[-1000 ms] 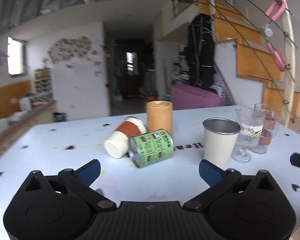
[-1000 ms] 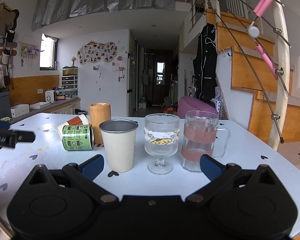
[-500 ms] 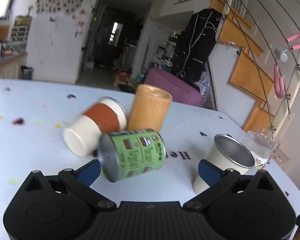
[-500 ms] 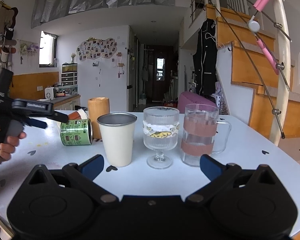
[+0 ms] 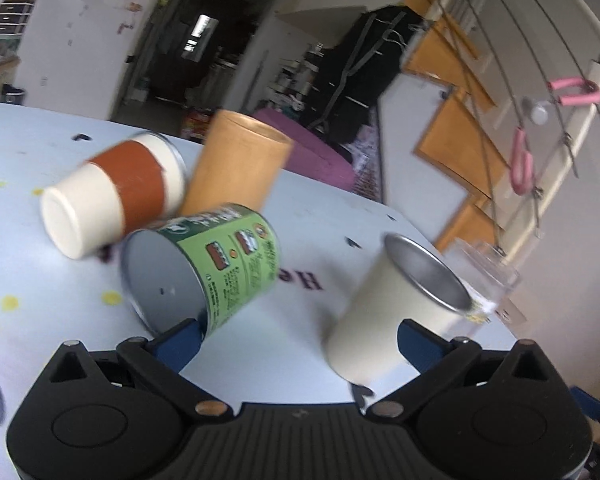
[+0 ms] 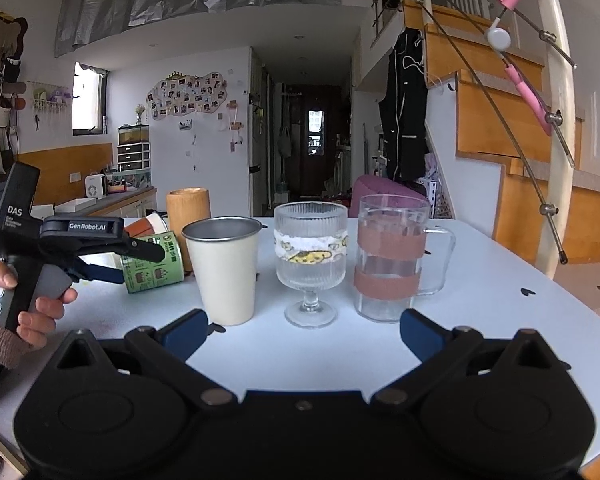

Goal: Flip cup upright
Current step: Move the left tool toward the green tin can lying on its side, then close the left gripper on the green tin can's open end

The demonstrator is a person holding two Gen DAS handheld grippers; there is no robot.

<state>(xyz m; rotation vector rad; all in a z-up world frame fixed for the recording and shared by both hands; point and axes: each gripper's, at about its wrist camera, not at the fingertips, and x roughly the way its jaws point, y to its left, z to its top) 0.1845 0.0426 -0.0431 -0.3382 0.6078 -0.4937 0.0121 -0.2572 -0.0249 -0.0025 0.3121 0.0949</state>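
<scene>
Only the right wrist view shows the left gripper (image 6: 140, 258), jaws spread, nearing the tipped green can (image 6: 154, 264); right gripper (image 6: 303, 330) hangs wide, empty.

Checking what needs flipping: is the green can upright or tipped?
Tipped: the green can lies on its side on the table, its round end facing the camera.

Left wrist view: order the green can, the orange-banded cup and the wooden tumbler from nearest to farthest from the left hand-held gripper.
1. Green can, lying on its side right at the left hand-held gripper, by its left fingertip.
2. Orange-banded cup, on its side, behind the can to the left.
3. Wooden tumbler, upright, farthest back.
</scene>
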